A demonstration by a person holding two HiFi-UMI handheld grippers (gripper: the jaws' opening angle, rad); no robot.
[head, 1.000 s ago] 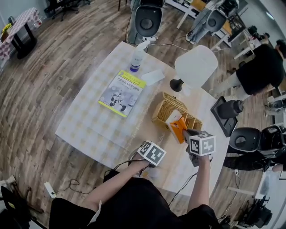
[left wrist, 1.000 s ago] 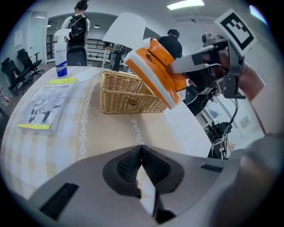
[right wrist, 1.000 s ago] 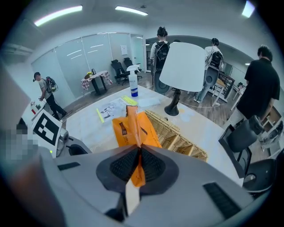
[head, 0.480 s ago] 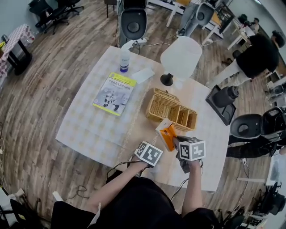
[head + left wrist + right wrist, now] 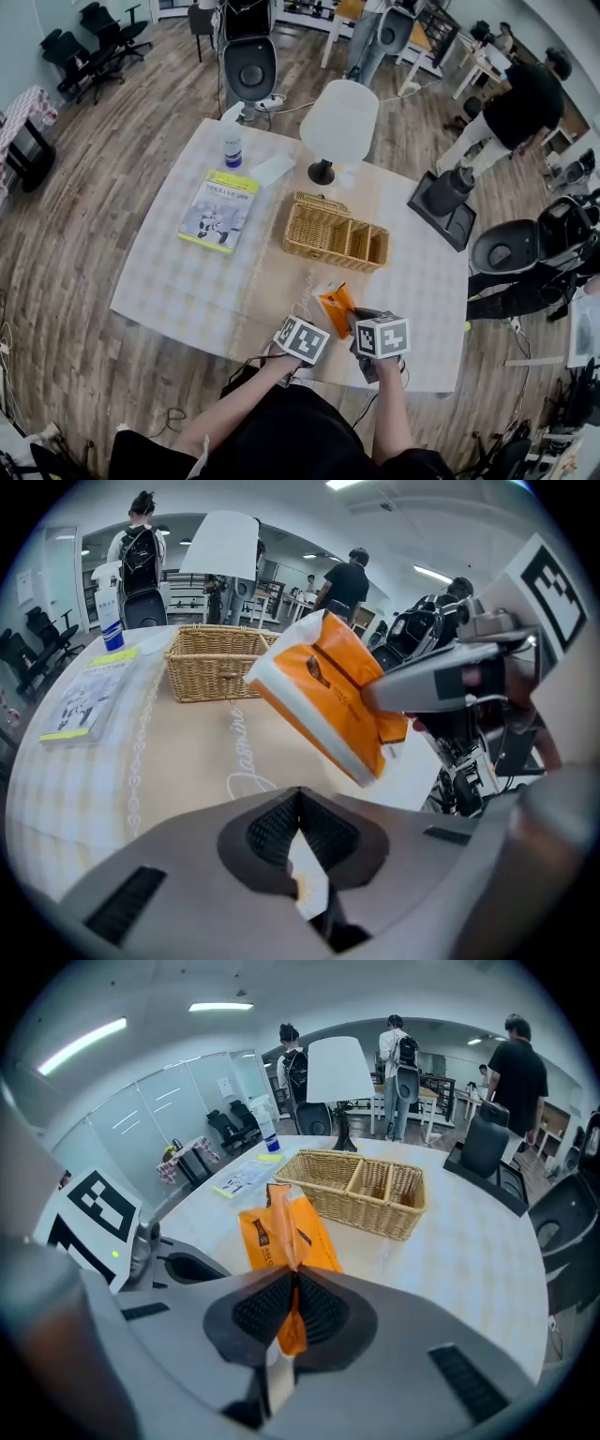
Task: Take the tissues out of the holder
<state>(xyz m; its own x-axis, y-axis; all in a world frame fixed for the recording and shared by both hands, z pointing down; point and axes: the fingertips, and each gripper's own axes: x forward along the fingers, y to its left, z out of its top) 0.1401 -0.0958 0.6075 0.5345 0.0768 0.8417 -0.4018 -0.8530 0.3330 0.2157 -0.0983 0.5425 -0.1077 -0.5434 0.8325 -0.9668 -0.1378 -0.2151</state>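
Note:
An orange tissue pack (image 5: 335, 308) hangs above the table's near edge, clear of the wicker holder (image 5: 336, 242). My right gripper (image 5: 292, 1290) is shut on the pack's (image 5: 281, 1234) thin end seam, and the pack tilts up ahead of the jaws. My left gripper (image 5: 298, 803) sits just left of it, low over the table, shut with nothing between its jaws. In the left gripper view the pack (image 5: 328, 703) hangs to the upper right in the right gripper's grey fingers (image 5: 436, 679). The holder's (image 5: 361, 1188) compartments look empty from here.
A white lamp (image 5: 337, 116) stands behind the holder. A yellow-edged book (image 5: 218, 208), a spray bottle (image 5: 232, 145) and a white packet (image 5: 272, 169) lie on the table's far left. Office chairs and a person (image 5: 520, 103) surround the table (image 5: 187, 281).
The right gripper has drawn the orange tissue pack back from beside the holder toward the table's near edge. The left gripper has stayed close beside it.

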